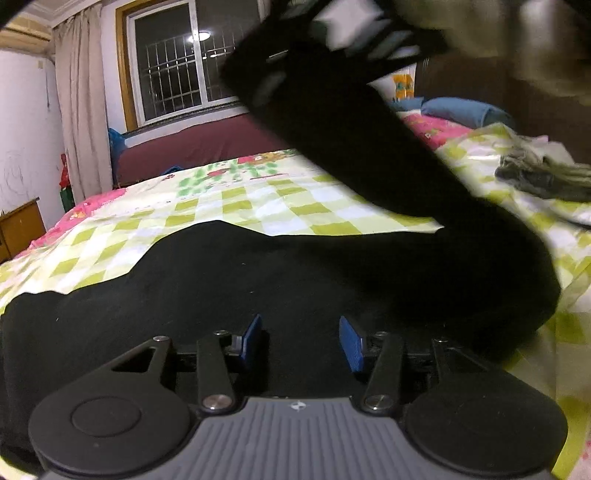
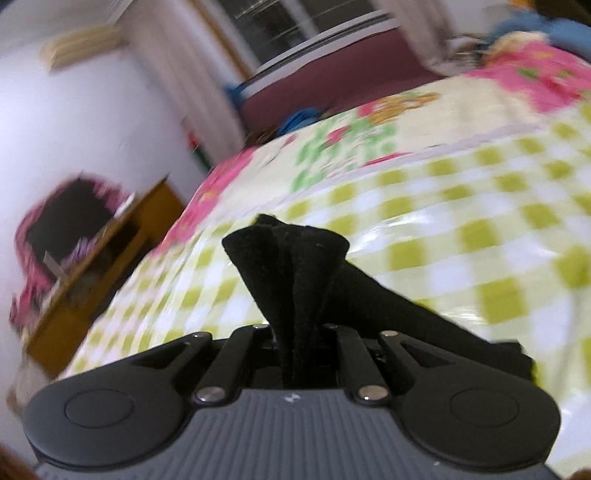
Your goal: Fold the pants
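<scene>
A bed (image 1: 229, 206) under a green-and-white checked sheet with pink cartoon borders is filling both wrist views, and every place below is being given relative to it. Black pants (image 1: 258, 280) are lying across its near side, spreading dark and flat over the checks, while one long stretch of the cloth is rising off the sheet toward the upper right of the left wrist view, where it is hanging from the blurred right gripper (image 1: 354, 33) above the bed. Beyond the bed's far edge a maroon surface (image 1: 192, 144) is sitting under a barred window (image 1: 177, 66), with pale curtains (image 1: 81, 110) hanging to the left of it. A blue pillow (image 1: 461, 110) is resting at the bed's far right end, and a crumpled grey garment (image 1: 543, 177) is lying on the sheet near the right edge. A wooden cabinet (image 2: 96, 266) is standing off the bed's left side. The left gripper (image 1: 301, 341) is hovering over the flat part of the pants, its blue pads (image 1: 252, 338) standing apart with nothing pinched between them. In the right wrist view, the right gripper is clamping tight on a bunched fold of the black cloth, which is fanning out beyond its closed jaws above the checked sheet.
</scene>
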Demonstrator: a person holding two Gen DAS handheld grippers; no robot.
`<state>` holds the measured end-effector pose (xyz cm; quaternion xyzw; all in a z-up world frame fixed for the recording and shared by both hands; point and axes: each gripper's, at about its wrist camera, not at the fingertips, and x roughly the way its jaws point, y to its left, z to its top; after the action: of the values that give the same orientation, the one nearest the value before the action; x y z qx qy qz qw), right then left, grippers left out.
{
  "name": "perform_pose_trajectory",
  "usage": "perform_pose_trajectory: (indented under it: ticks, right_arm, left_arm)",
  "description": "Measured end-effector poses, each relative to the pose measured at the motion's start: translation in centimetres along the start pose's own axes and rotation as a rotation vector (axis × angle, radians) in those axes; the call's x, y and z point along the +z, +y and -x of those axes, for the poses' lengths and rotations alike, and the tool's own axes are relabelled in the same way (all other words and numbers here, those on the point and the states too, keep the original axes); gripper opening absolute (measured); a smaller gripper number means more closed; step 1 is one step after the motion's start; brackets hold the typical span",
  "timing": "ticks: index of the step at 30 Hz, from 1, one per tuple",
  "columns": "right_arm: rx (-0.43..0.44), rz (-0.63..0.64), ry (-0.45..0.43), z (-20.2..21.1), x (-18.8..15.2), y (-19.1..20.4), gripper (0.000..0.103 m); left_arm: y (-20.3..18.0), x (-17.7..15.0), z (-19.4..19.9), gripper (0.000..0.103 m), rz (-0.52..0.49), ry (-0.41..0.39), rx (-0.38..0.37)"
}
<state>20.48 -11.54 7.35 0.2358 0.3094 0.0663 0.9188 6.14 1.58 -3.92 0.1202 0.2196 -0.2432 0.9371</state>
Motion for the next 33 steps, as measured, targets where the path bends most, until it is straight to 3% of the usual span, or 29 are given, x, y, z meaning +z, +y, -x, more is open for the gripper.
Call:
perform_pose_trajectory:
  ticks: [2,7,9,11,13,21,25,29,33]
  right_arm:
    - [0.018,0.074,0.031,-1.8,-0.3,3.0,0.006]
    - [0.054,0.165,0.098,-6.4,-1.0,8.3,0.007]
    - [0.063,0.191,0.108,-7.4,-1.5,9.9,0.007]
    - [0.073,0.215,0.113,-8.2,-1.9,11.5,0.007]
    - [0.085,0.239,0.132,-9.2,-2.4,12.9,0.007]
    - [0.139,0.32,0.157,-13.9,-4.5,19.0,0.007]
    - [0.128,0.437,0.202,-16.8,-6.8,22.1,0.007]
    - [0.118,0.504,0.254,-18.8,-9.4,23.4,0.007]
    - [0.127,0.54,0.23,-18.6,-10.2,24.2,0.007]
  left_arm:
    - [0.8,-0.1,0.9,0.063,0.005,-0.007,0.015]
    - [5.5,0.2,3.5,0.062,0.074,-0.028,0.184]
    - [8.0,-0.4,3.6,0.062,0.122,0.0,0.284]
    - [10.2,-1.7,2.9,0.062,0.174,0.069,0.326]
    - [11.4,-2.8,2.4,0.062,0.202,0.109,0.322]
    - [11.0,-3.1,2.9,0.062,0.179,0.107,0.307]
    - [12.2,-3.6,3.7,0.062,0.189,0.112,0.3]
    - [12.5,-3.8,3.6,0.062,0.206,0.126,0.289]
    - [12.2,-4.1,3.2,0.061,0.215,0.139,0.283]
